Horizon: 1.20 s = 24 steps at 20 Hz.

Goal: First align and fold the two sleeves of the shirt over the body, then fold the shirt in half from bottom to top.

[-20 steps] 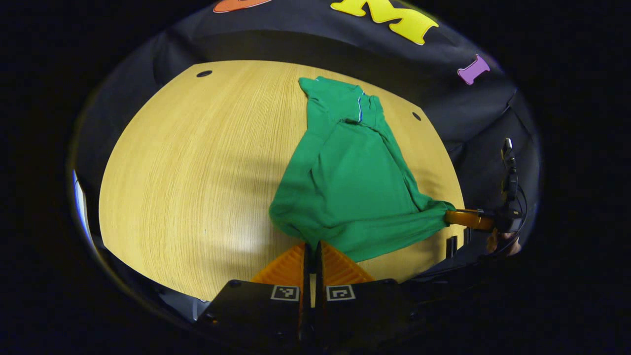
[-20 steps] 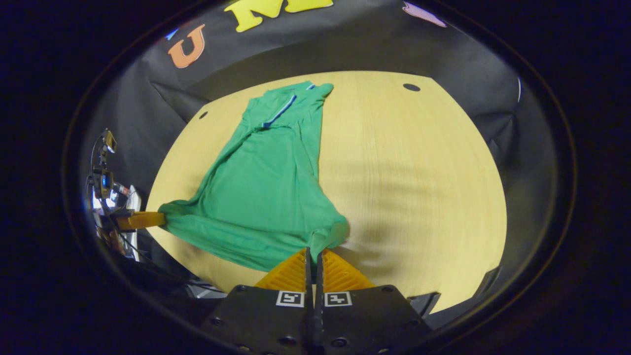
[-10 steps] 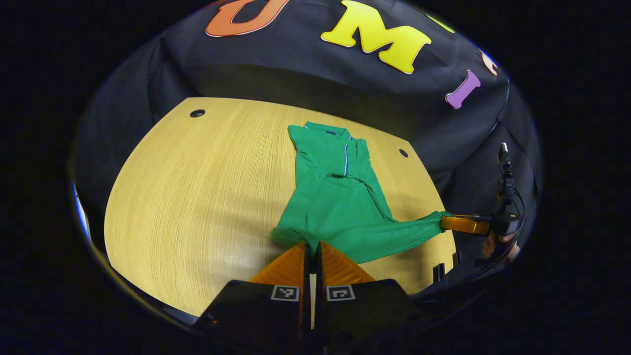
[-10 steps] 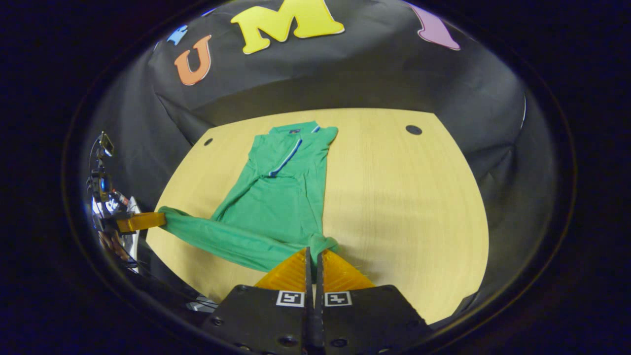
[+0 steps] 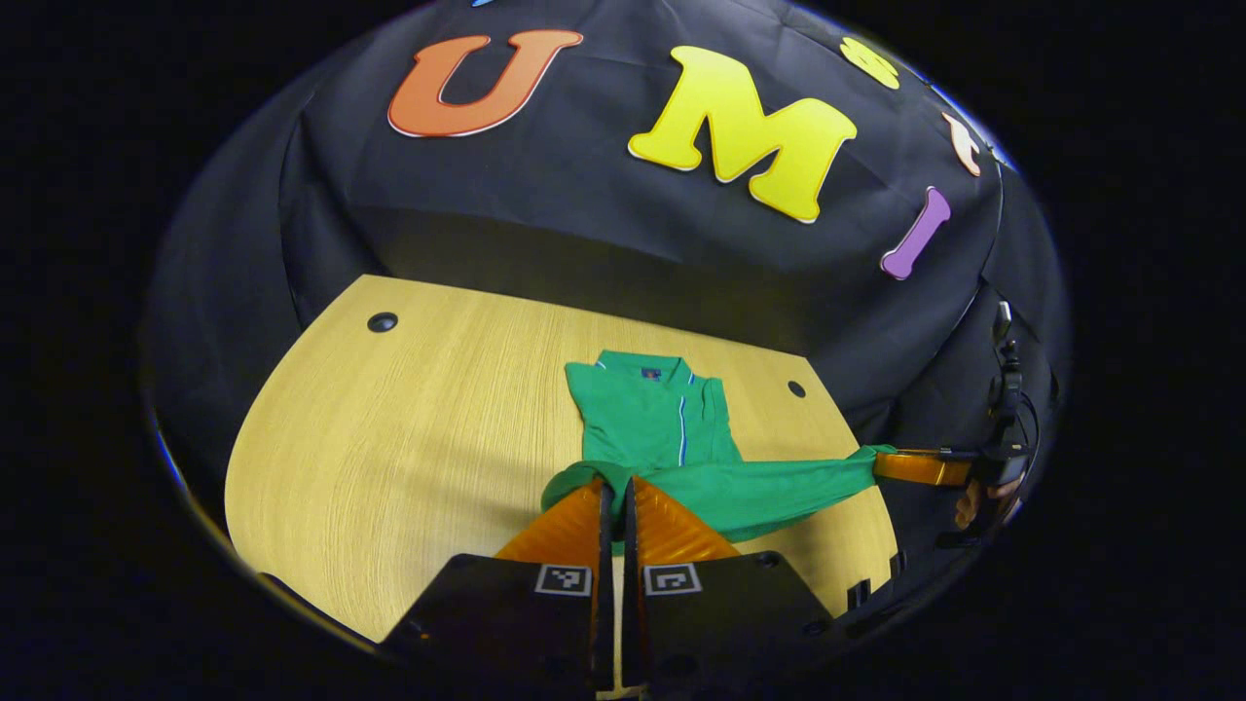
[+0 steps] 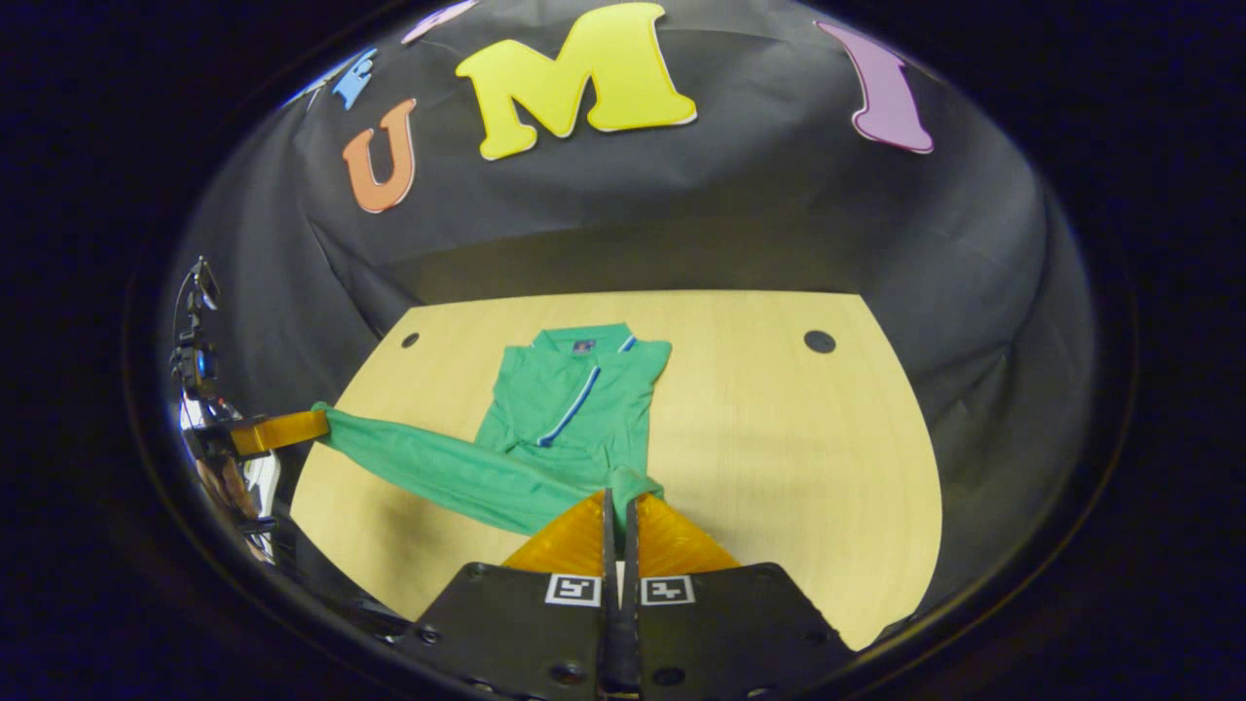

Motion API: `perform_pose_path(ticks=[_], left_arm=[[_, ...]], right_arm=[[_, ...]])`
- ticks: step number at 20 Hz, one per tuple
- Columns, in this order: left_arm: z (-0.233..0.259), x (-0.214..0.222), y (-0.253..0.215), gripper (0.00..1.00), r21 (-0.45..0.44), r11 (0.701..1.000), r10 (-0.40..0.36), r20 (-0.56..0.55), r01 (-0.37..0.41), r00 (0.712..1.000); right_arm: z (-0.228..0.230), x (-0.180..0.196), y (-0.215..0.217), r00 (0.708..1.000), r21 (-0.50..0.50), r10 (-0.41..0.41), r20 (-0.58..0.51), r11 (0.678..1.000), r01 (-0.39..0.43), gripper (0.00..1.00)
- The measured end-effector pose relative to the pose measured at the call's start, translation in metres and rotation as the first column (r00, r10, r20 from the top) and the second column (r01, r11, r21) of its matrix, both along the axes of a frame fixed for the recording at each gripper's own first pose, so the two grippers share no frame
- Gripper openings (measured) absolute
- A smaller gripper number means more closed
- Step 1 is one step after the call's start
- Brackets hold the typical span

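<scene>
Hem lifted, ready to fold bottom to top

We hold the green shirt by its bottom hem, one corner in each claw: the left gripper and the right gripper each have their fingers closed tight on bunched cloth at the lower middle of their frames. The collar end lies flat on the wooden table at frame centre, the hem stretched taut between us. We judge the knit light, soft and floppy, so it will sag and crease unless we keep both corners level and pinch well inside the hem.
</scene>
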State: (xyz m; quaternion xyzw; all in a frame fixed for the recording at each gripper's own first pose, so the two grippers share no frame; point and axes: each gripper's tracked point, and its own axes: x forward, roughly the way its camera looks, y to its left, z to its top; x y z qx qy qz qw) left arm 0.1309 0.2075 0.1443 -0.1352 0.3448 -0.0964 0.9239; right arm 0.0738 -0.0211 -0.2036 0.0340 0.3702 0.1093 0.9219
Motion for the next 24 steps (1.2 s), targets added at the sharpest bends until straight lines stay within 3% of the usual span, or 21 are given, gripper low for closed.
perform_pose_path(ticks=[7, 13, 19, 24], left_arm=[[0.027, 0.066, 0.009, 0.06, 0.003, 1.0, -0.006, 0.075, 0.005, 0.997], [0.017, 0.135, 0.009, 0.06, 0.04, 0.999, -0.028, 0.11, 0.024, 0.994], [-0.023, 0.214, 0.012, 0.06, 0.124, 0.992, -0.023, 0.148, 0.004, 0.989], [-0.072, 0.237, 0.011, 0.06, 0.132, 0.991, 0.018, 0.099, -0.031, 0.995]], right_arm=[[0.045, 0.066, 0.002, 0.997, -0.002, -0.026, 0.072, 1.0, 0.026, 0.0], [0.053, 0.135, 0.011, 0.993, -0.051, -0.008, 0.121, 0.999, 0.014, 0.0], [0.01, 0.211, 0.015, 0.996, -0.038, -0.029, 0.08, 0.999, 0.032, 0.0], [-0.028, 0.259, 0.021, 0.996, -0.079, -0.016, 0.092, 0.997, 0.023, 0.0]])
